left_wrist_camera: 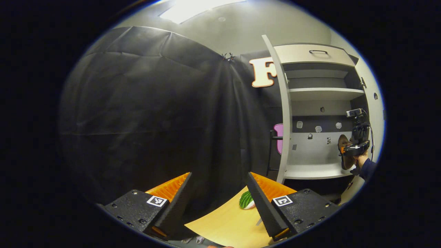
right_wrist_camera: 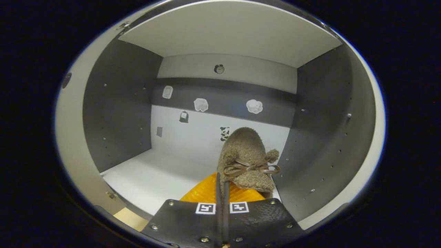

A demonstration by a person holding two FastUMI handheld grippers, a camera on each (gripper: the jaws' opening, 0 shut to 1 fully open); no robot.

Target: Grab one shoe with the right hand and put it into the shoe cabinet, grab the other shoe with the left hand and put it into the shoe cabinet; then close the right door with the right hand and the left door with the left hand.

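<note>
Cabinet (right_wrist_camera: 144, 179) shelf below right tongs (right_wrist_camera: 222, 193) gripping shoe (right_wrist_camera: 246, 155).

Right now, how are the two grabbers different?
The right gripper is pinched shut on the fuzzy brown shoe; the left gripper is wide open, holding nothing. The right one reaches into the shoe cabinet; the left hangs above the wooden table. Both have two fingers.

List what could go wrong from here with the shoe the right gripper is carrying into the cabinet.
1. The right gripper pinches only the rear edge of the brown shoe, toe forward and unsupported; it may pivot or slip before touching the shelf.
2. The shoe travels close to the cabinet's right wall; drifting further could scrape it.
3. The left gripper hangs open by the left door; a careless swing could knock it.
</note>
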